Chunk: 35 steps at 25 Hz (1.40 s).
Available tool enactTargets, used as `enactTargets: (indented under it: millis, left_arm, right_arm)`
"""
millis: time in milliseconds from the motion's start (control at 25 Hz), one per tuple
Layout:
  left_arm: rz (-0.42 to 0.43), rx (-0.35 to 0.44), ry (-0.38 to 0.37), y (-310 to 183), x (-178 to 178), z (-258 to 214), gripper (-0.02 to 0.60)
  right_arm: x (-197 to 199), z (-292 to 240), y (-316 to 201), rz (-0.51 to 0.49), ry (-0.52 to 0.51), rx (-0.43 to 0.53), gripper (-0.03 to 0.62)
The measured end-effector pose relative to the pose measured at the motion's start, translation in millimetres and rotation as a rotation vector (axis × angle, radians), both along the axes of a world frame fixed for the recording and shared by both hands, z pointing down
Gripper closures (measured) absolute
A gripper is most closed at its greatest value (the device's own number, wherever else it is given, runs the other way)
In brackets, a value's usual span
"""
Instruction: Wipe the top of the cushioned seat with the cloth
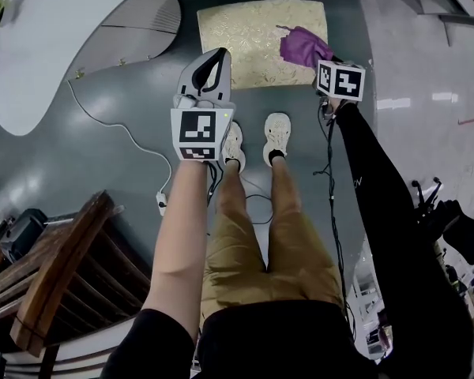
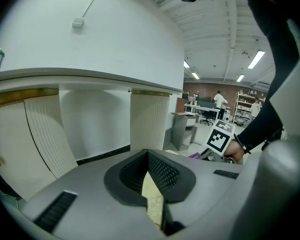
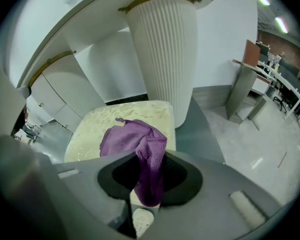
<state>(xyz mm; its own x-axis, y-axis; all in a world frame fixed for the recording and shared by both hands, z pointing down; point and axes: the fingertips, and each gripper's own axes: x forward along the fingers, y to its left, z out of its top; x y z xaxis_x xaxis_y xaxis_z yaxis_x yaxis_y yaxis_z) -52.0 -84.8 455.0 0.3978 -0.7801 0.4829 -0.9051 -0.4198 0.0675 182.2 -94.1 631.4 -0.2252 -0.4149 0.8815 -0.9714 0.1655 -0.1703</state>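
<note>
The cushioned seat (image 1: 249,38) is a cream square pad with a gold leaf pattern, on the grey floor ahead of my feet. A purple cloth (image 1: 302,46) lies bunched on its right part. My right gripper (image 1: 322,58) is shut on one fold of the cloth (image 3: 135,139), which hangs between its jaws (image 3: 149,159) just above the seat (image 3: 95,129). My left gripper (image 1: 219,55) hovers at the seat's near left edge, shut and holding nothing. A strip of the seat (image 2: 152,194) shows through the left gripper (image 2: 147,153).
A ribbed white pedestal (image 3: 162,54) stands right behind the seat, under a white tabletop (image 1: 47,30). A white cable (image 1: 118,125) and a power strip (image 1: 162,204) lie on the floor at left. A wooden chair (image 1: 55,275) sits near left. My shoes (image 1: 276,136) are just short of the seat.
</note>
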Motion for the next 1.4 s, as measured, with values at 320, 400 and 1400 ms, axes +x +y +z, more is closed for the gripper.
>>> enactTargets:
  millis: [320, 400, 1400]
  left_arm:
    - [0.001, 0.013, -0.011, 5, 31, -7, 0.574]
    - [-0.001, 0.013, -0.013, 7, 36, -5, 0.574]
    - [-0.037, 0.007, -0.031, 51, -44, -1, 0.574]
  right_arm:
    - [108, 4, 8, 0.115, 0.159, -0.020, 0.514]
    - [124, 1, 8, 0.133, 0.177, 0.000, 0.514]
    - [-92, -95, 18, -0.087, -0.264, 0.256, 0.514]
